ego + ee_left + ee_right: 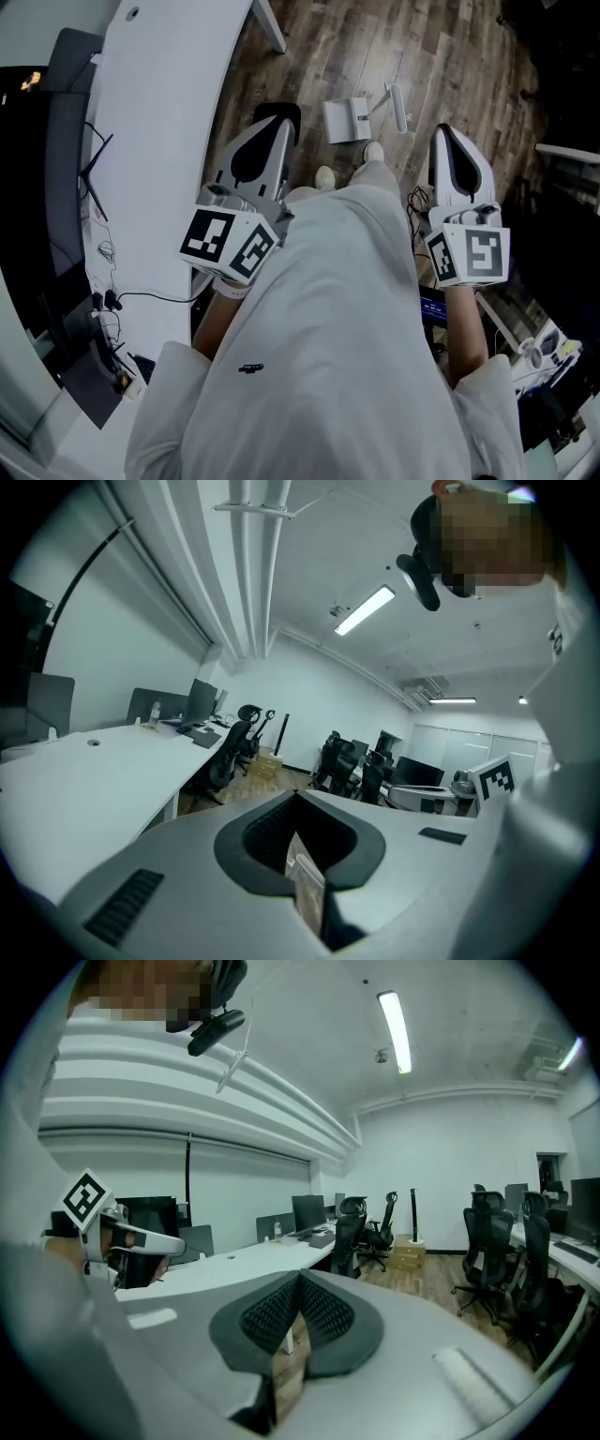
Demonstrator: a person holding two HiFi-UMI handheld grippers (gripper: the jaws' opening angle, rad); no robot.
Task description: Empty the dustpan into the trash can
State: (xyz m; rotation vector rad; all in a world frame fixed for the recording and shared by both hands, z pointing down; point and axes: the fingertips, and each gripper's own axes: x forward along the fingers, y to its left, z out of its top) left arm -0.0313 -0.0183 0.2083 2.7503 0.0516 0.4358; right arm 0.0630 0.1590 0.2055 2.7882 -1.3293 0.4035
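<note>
In the head view a white dustpan (345, 120) lies on the wooden floor just ahead of the person's shoes (325, 176), and a white stick-like piece (397, 105) lies beside it. My left gripper (279, 129) hangs above the floor to the dustpan's left, shut and empty. My right gripper (447, 133) is held to its right, also shut with nothing in it. A dark rounded thing (289, 112) shows past the left gripper's tip; I cannot tell what it is. Both gripper views look level across an office: the left gripper (298, 799) and right gripper (298, 1281) have their jaws together there.
A long white desk (159, 141) runs along the left, with cables at its near end. Another desk edge (565, 152) and clutter stand at the right. Black office chairs (525, 1260) and desks with monitors (199, 705) fill the room ahead.
</note>
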